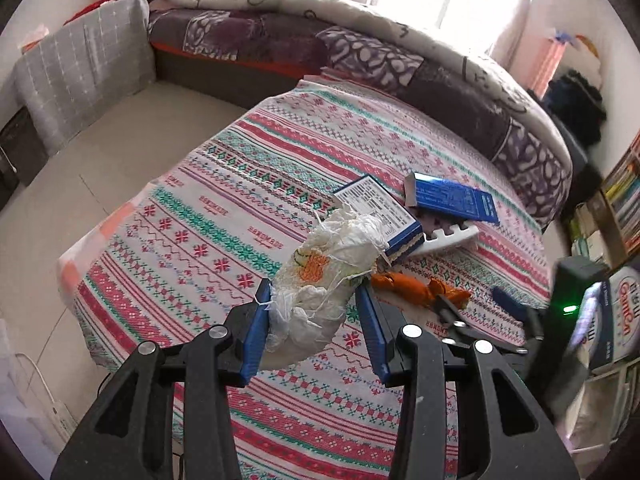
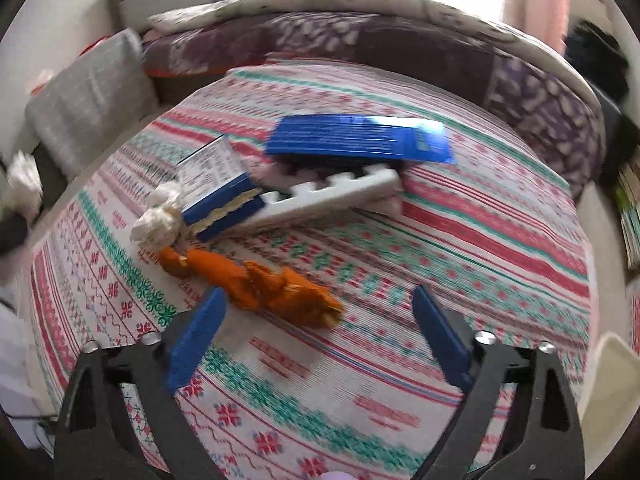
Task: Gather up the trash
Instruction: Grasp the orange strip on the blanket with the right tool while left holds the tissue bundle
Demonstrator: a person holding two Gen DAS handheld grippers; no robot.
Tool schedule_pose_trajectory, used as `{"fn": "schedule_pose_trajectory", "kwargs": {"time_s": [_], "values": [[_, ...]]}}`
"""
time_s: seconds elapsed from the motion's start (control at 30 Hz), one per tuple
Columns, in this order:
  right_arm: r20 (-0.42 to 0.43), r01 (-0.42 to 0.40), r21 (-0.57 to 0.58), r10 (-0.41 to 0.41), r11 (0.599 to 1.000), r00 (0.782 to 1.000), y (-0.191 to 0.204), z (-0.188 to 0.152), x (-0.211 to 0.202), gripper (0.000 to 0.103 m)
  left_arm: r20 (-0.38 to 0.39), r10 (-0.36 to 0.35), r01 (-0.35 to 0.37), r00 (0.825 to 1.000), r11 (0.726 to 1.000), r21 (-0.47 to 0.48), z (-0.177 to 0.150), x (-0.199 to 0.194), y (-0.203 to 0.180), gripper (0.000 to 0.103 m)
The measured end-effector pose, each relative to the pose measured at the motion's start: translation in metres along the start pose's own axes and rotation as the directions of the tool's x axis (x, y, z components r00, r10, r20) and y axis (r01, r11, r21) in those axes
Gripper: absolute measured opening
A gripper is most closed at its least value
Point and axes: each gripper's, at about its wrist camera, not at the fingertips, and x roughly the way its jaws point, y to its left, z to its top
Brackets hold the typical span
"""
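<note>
My left gripper (image 1: pixel 314 294) is shut on a crumpled white plastic bag (image 1: pixel 332 260) with an orange print, held up over the patterned tablecloth (image 1: pixel 192 216). An orange wrapper (image 2: pixel 264 284) lies twisted on the cloth. My right gripper (image 2: pixel 320 292) stands open over it, and the wrapper's near end lies between the blue fingertips, closer to the left one, with neither pad pressing on it. In the left wrist view the right gripper (image 1: pixel 468 298) shows at the right, beside the orange wrapper (image 1: pixel 416 286). A small white paper wad (image 2: pixel 158 220) lies past the wrapper.
Behind the wrapper lie a blue box with a white label (image 2: pixel 216 184), a notched white foam strip (image 2: pixel 332 196) and a flat blue box (image 2: pixel 360 140). A bed with a purple blanket (image 1: pixel 360 56) borders the table's far side. Shelves (image 1: pixel 624 200) stand at the right, tiled floor (image 1: pixel 80 168) at the left.
</note>
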Motion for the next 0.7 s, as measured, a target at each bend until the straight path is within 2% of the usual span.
{"fn": "schedule_pose_trajectory", "kwargs": {"time_s": [0.17,0.23,0.27,0.3,0.4,0.57,0.7], "values": [[-0.029,-0.015,-0.06,0.014,0.998,0.999,0.011,-0.003,0.011,0.065,-0.001,-0.01,0.01,1.0,1.0,-0.006,0.0,-0.005,0.008,0.042],[-0.04,-0.012,-0.08,0.009,0.997,0.999,0.013,-0.006,0.012,0.054,-0.001,-0.01,0.01,1.0,1.0,-0.007,0.0,-0.005,0.009,0.043],[-0.042,-0.004,-0.094,0.0,0.996,0.999,0.014,-0.008,0.011,0.044,-0.003,-0.011,0.011,1.0,1.0,-0.009,0.0,-0.005,0.009,0.043],[-0.037,-0.002,-0.106,-0.002,0.994,0.999,0.014,-0.009,0.009,0.038,-0.005,-0.012,0.012,1.0,1.0,-0.011,0.0,-0.005,0.011,0.043],[-0.043,-0.005,-0.098,0.001,0.995,0.999,0.012,-0.009,0.007,0.02,-0.004,-0.009,0.009,1.0,1.0,-0.016,0.0,-0.006,0.013,0.043],[-0.026,-0.011,-0.029,0.01,1.0,1.0,0.001,-0.008,0.001,0.019,0.004,-0.008,0.008,1.0,1.0,-0.015,-0.001,-0.009,0.012,0.043],[0.037,-0.011,0.007,0.011,1.0,0.999,-0.004,-0.003,-0.015,0.018,0.013,-0.005,0.005,1.0,1.0,-0.022,0.0,-0.01,0.012,0.043]]}}
